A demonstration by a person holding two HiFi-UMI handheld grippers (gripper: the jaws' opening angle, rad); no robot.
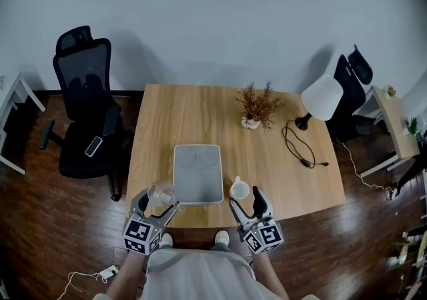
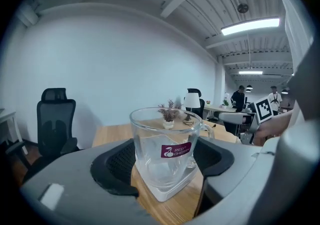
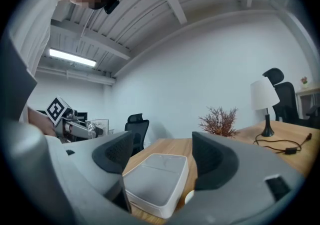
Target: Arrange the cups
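A clear glass mug (image 2: 165, 151) with a red label sits between the jaws of my left gripper (image 2: 165, 166), which is shut on it. In the head view this gripper (image 1: 160, 200) holds the glass mug (image 1: 161, 195) above the table's front edge, just left of the white tray (image 1: 197, 173). A white cup (image 1: 239, 190) stands on the table right of the tray. My right gripper (image 1: 247, 201) is just behind that cup, open and holding nothing. In the right gripper view the white tray (image 3: 155, 179) lies ahead between the open jaws, and a bit of the white cup (image 3: 189, 197) shows low down.
A dried plant in a small pot (image 1: 255, 109), a white-shaded lamp (image 1: 322, 97) and its black cable (image 1: 299, 145) stand on the far right of the wooden table (image 1: 200, 112). A black office chair (image 1: 87, 112) with a phone (image 1: 93, 146) on its seat is at the left.
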